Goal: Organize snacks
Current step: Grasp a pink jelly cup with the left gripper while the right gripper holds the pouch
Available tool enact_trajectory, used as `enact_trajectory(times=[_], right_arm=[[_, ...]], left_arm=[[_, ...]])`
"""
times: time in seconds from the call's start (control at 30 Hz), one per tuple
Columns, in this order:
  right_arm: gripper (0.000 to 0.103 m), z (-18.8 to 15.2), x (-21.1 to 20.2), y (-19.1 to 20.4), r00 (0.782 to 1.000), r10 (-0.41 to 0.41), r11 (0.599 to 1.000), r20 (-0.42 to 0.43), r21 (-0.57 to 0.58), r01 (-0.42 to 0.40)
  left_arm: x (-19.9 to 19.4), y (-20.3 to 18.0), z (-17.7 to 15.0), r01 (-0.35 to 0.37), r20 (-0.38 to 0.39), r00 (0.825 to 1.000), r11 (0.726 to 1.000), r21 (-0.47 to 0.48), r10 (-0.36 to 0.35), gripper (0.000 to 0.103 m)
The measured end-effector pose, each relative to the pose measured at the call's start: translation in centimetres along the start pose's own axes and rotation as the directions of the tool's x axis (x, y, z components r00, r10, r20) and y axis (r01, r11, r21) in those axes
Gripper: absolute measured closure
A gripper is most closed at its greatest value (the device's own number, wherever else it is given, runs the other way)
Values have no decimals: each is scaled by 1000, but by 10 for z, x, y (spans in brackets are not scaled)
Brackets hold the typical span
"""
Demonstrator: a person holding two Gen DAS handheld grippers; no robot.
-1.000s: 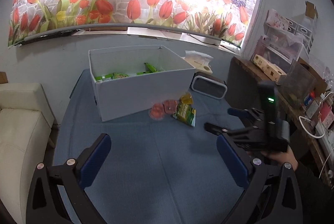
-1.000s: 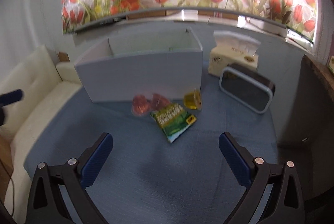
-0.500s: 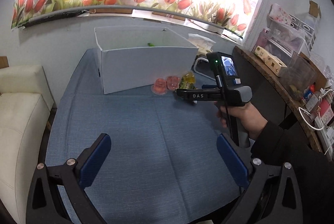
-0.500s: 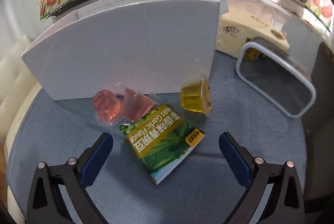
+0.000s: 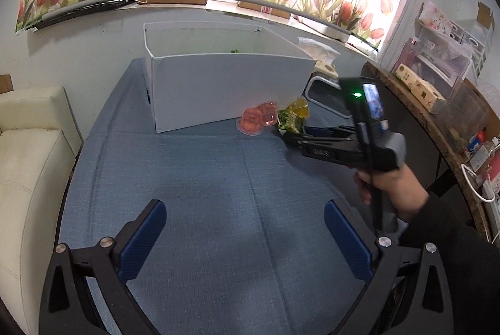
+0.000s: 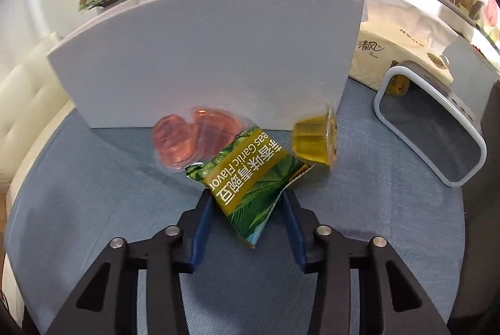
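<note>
Right gripper (image 6: 247, 207) — fingers narrowed against both sides of the green snack packet (image 6: 250, 178), which lies on the blue tablecloth (image 6: 93, 210) before the white box (image 6: 203, 53), beside 2 red jelly cups (image 6: 187, 141) and 1 yellow jelly cup (image 6: 315, 141). Left gripper (image 5: 243, 228) — spread wide, holding nothing, hovering above the cloth.

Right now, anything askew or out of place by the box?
Yes. The yellow jelly cup lies tipped on its side against the white box. The green pea packet sits crooked between the right gripper jaws, overlapping two red jelly cups. No spills visible.
</note>
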State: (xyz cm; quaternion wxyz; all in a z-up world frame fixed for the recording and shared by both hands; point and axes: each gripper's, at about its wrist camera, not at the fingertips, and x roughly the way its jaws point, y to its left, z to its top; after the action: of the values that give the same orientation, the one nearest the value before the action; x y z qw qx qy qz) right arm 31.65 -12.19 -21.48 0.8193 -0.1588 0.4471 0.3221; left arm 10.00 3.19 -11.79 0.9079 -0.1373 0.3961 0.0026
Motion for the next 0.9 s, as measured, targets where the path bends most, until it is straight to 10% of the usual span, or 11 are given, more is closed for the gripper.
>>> enact_trajectory(times=[0.9], right_arm=[[70, -52, -89, 14, 987, 112, 992, 111, 45, -118]], left_arm=[[43, -14, 9, 9, -42, 999, 1000, 17, -8, 0]])
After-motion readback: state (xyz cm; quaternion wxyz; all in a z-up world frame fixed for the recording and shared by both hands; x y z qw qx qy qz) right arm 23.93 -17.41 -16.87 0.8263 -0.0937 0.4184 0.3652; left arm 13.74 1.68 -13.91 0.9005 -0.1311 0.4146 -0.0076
